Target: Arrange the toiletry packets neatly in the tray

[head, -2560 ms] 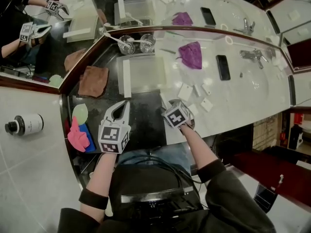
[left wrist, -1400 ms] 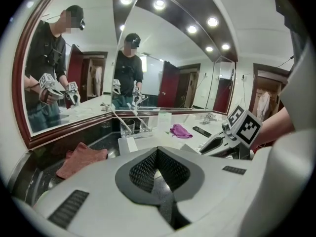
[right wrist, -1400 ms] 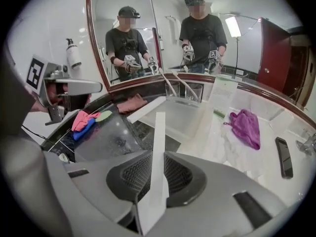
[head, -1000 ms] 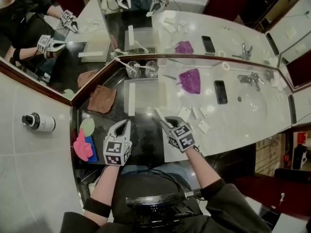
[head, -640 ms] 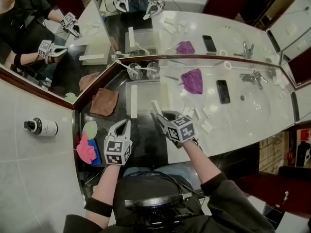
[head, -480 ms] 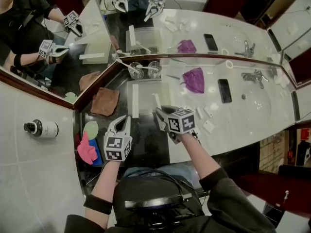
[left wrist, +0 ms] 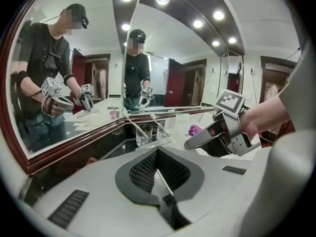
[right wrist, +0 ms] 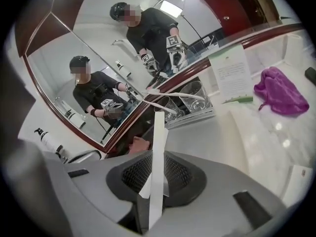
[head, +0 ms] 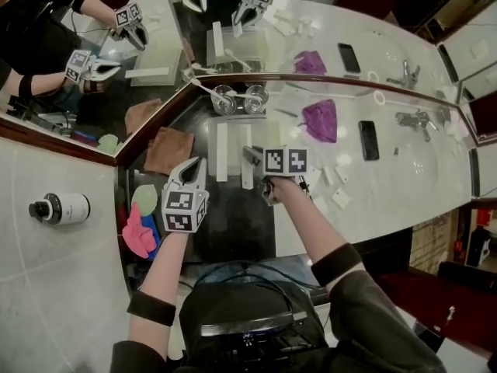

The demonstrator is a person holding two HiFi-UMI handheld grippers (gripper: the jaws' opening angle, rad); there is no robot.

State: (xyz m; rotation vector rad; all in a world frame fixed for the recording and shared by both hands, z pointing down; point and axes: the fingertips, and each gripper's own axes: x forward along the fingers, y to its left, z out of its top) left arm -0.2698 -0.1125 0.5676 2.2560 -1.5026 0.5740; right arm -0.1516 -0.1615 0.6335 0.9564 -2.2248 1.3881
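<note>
A long white toiletry packet [right wrist: 158,147] stands on edge between the jaws of my right gripper [right wrist: 154,179], which is shut on it. In the head view that gripper [head: 251,156] hovers over the translucent tray [head: 262,131], and the held packet [head: 247,179] lies roughly parallel to another long white packet [head: 222,152] resting in the tray. My left gripper [head: 194,165] is shut and empty over the dark counter, just left of the tray's near corner. From the left gripper view its jaws [left wrist: 158,158] are pressed together, and the right gripper [left wrist: 217,136] shows beyond them.
Several small white packets [head: 323,179] lie loose on the marble right of the tray. Two glasses with toothbrushes [head: 239,99] stand behind it. A purple cloth [head: 320,120], a phone [head: 368,140], a brown cloth [head: 169,150] and pink and blue items [head: 137,233] lie around.
Both grippers moved away from me toward the tray. The right one rolled and carried the long packet from the marble edge to over the tray.
</note>
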